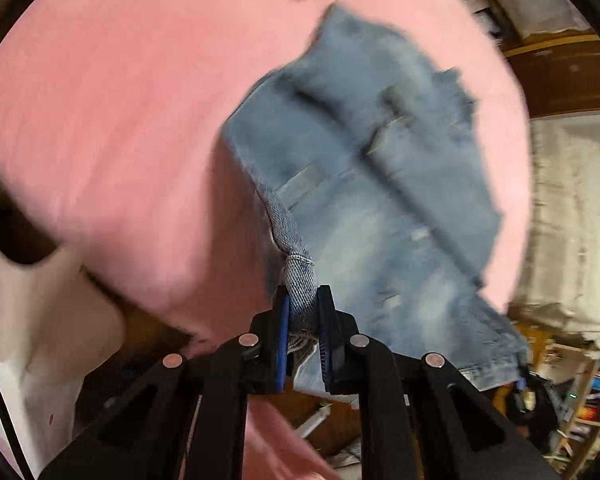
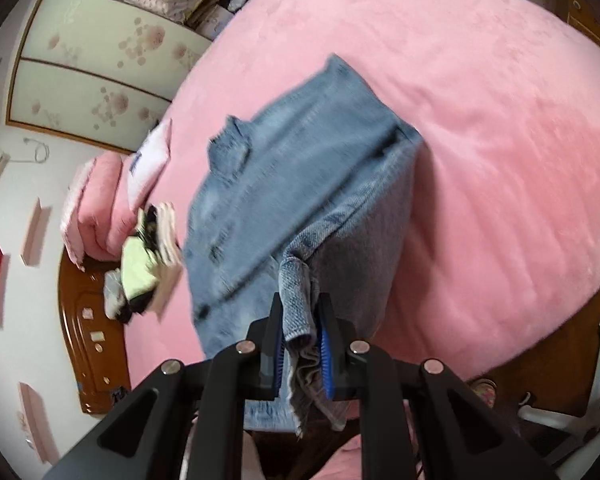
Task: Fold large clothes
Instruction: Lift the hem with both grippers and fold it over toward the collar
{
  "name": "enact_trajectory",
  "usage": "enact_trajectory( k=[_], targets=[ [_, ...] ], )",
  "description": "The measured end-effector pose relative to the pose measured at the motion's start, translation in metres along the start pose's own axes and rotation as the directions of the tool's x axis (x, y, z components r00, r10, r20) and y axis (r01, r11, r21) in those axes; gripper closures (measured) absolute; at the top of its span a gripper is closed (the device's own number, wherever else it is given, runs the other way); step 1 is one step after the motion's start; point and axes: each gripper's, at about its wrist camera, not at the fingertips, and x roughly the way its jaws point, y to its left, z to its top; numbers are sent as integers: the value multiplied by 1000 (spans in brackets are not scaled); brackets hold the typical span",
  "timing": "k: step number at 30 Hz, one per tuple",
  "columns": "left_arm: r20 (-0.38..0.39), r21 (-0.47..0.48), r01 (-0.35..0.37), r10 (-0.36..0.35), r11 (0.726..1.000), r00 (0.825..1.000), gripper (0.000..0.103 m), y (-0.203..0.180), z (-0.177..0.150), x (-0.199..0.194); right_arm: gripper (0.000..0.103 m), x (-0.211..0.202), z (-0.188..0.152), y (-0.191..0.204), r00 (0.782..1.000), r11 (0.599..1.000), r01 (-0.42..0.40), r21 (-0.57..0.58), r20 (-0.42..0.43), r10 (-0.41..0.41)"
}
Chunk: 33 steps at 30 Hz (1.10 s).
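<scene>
Jeans (image 2: 300, 184) hang over bed (image 2: 500, 120), one edge in each claw; clothes pile (image 2: 148, 264) left, by headboard (image 2: 84, 320).

We see a bed (image 2: 480, 100) covered by a pink plush blanket. A pink pillow (image 2: 100, 208) lies at its head, against a brown wooden headboard (image 2: 84, 312). Near the pillow rests a small stack of folded clothes (image 2: 152, 260). We note cabinet doors with a floral pattern (image 2: 92, 68) behind the bed, and a white chair base (image 2: 572, 400) on the floor beside it. A bookshelf (image 1: 584, 392) stands at one side.
</scene>
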Motion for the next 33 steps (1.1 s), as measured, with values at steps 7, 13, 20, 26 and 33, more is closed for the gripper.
enact_trajectory(
  k=[7,13,20,26,33],
  targets=[
    [118,-9,160,-158,987,980,95,-64,82,-68,90,-24,68,47,994,999,-32,5,107,32],
    [216,-8,216,-209,976,954,98,-106,168,-103,90,-13,138,69,987,999,-44,-5,152,44],
    [268,-47,159,-141,986,953,98,-129,254,-37,90,76,223,62,993,1000,-18,2,118,17],
    [313,-49,57,-39,997,949,103,-135,316,37,90,177,275,34,999,999,27,26,45,-28],
    [329,-36,-75,83,997,941,103,-139,340,77,77,239,284,13,985,985,169,19,23,-169]
  ],
)
